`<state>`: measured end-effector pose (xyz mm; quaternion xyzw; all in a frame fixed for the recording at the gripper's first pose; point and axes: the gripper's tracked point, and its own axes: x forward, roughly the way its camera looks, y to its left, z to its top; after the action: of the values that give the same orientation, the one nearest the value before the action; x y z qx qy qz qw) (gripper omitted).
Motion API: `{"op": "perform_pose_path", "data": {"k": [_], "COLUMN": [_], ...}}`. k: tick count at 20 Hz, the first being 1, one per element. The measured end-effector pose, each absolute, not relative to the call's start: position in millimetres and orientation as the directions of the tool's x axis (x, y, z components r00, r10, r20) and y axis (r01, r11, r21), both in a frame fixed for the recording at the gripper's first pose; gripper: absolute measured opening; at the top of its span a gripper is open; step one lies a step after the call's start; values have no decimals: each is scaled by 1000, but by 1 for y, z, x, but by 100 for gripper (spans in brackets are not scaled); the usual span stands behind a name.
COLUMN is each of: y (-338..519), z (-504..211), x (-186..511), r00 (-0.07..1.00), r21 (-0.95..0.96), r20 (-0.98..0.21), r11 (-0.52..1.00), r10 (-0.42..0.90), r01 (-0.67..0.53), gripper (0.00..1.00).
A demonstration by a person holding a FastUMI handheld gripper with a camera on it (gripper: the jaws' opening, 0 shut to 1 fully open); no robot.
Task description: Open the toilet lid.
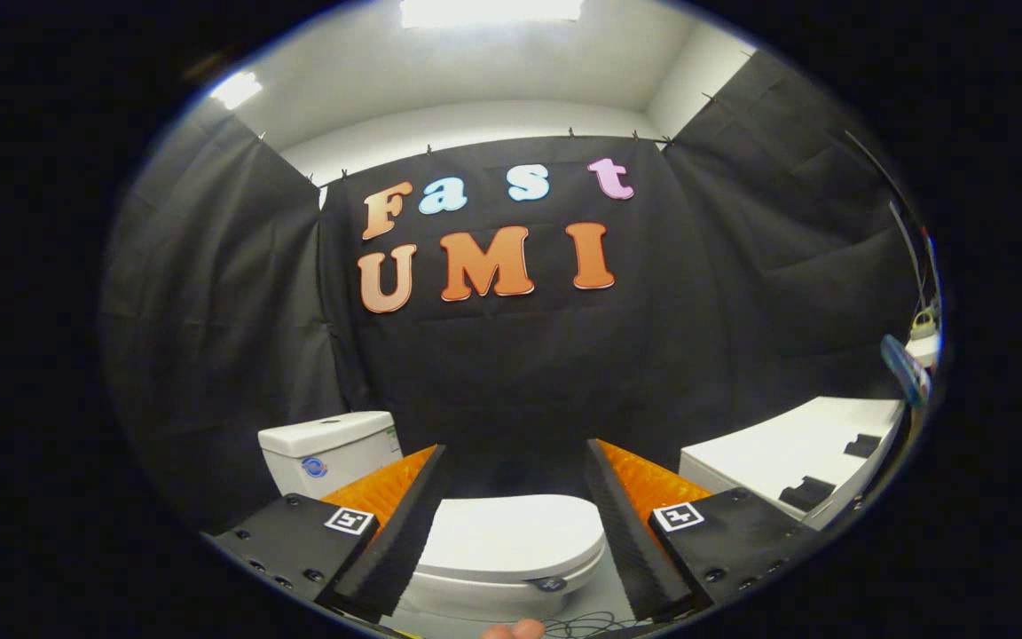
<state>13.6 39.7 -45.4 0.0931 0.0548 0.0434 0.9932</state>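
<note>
The tool (pixel 511 497) hangs with its 2 fingers spread wide, gripping nothing, each finger mount carrying a square black-and-white marker. Between and just beyond them lies the closed white toilet lid (pixel 515 537), with the tank (pixel 329 448) behind, its small labels too blurred to read. A white surface (pixel 795 453) stands beside the toilet.

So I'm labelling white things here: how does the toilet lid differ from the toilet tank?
The rounded white toilet lid lies flat and closed, between the open claw fingers; the boxy white toilet tank stands upright beyond them. The tank carries a round blue sticker; the lid's top is plain. Both are glossy white.
</note>
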Motion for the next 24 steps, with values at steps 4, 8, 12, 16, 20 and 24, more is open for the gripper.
{"op": "perform_pose_path", "data": {"k": [4, 8, 12, 16, 20, 24], "y": [35, 38, 17, 18, 20, 23], "z": [-86, -141, -200, -278, -344, -403], "x": [32, 38, 53, 53, 57, 52], "r00": [988, 974, 969, 933, 886, 821], "r21": [315, 489, 641, 692, 753, 759], "r20": [-125, -193, -232, -340, -438, -535], "r11": [948, 872, 763, 702, 601, 540], "r10": [90, 119, 83, 114, 153, 199], "r01": [-46, -10, 88, 167, 268, 364], "gripper": [98, 99, 99, 98, 98, 96]}}
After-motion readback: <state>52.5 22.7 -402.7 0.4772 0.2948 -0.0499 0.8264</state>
